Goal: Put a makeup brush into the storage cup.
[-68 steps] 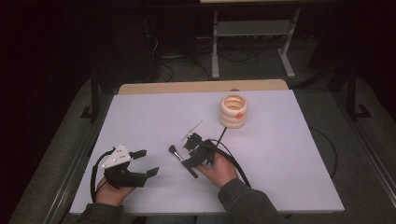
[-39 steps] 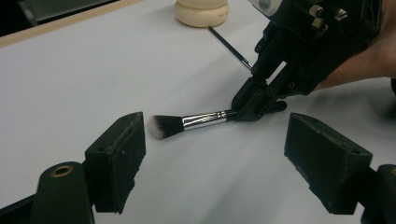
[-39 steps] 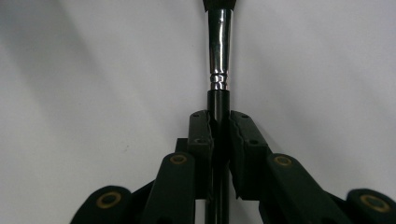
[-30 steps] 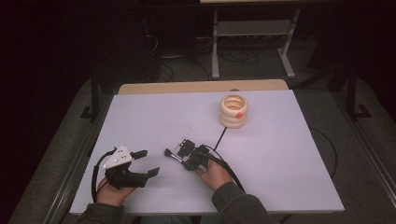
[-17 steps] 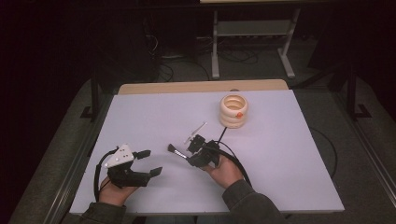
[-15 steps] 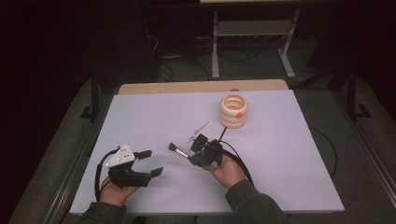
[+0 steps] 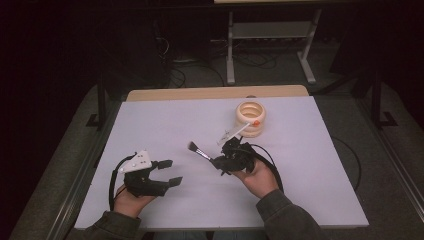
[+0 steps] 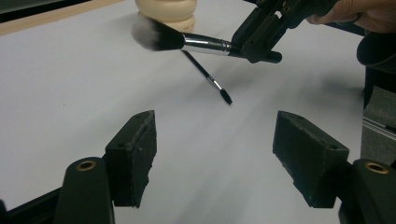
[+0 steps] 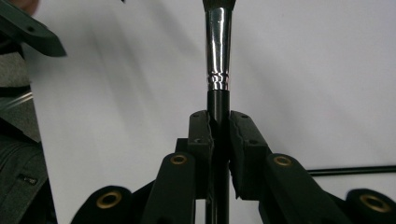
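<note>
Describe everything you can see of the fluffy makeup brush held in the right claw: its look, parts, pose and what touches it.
The makeup brush has a soft, rounded head of dark bristles with pale tips, a shiny silver metal ferrule and a thin black handle. It is lifted off the white table, lying roughly level with the bristles pointing toward the person's left. The right claw is shut on the handle just behind the ferrule; nothing else touches it.

White table [image 7: 150, 125], grey carpet [image 7: 350, 115], metal stand [image 7: 270, 30], dark room
</note>
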Demonstrator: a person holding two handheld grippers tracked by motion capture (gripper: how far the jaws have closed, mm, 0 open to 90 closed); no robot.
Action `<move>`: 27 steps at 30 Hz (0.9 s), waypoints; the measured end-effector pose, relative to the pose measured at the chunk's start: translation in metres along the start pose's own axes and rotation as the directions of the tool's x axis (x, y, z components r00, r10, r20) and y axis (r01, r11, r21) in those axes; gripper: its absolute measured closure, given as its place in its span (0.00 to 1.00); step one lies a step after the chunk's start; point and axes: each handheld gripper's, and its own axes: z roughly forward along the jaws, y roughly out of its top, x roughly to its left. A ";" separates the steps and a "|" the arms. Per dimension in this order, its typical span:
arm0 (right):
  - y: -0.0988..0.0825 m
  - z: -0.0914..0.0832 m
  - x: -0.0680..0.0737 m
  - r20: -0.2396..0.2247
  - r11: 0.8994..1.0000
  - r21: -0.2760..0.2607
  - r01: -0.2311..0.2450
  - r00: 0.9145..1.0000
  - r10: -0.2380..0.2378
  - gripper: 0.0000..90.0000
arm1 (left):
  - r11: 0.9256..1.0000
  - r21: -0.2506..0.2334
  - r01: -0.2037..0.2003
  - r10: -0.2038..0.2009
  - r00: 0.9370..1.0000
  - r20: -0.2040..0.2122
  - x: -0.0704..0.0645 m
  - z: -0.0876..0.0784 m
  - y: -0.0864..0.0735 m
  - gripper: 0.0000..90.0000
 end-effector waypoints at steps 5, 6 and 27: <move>0.000 -0.011 0.003 -0.052 0.995 -0.095 0.044 0.997 -0.049 0.87 | 1.000 0.003 0.010 -0.011 0.996 0.090 0.004 0.012 0.010 0.42; 0.000 -0.012 0.004 -0.051 0.992 -0.109 0.058 0.997 -0.063 0.87 | 0.999 -0.007 0.037 -0.036 0.992 0.119 0.005 0.013 0.011 0.43; -0.011 -0.009 0.012 -0.113 0.971 -0.186 0.153 0.978 -0.176 0.87 | 0.981 -0.010 0.196 -0.186 0.946 0.265 0.014 0.034 0.035 0.59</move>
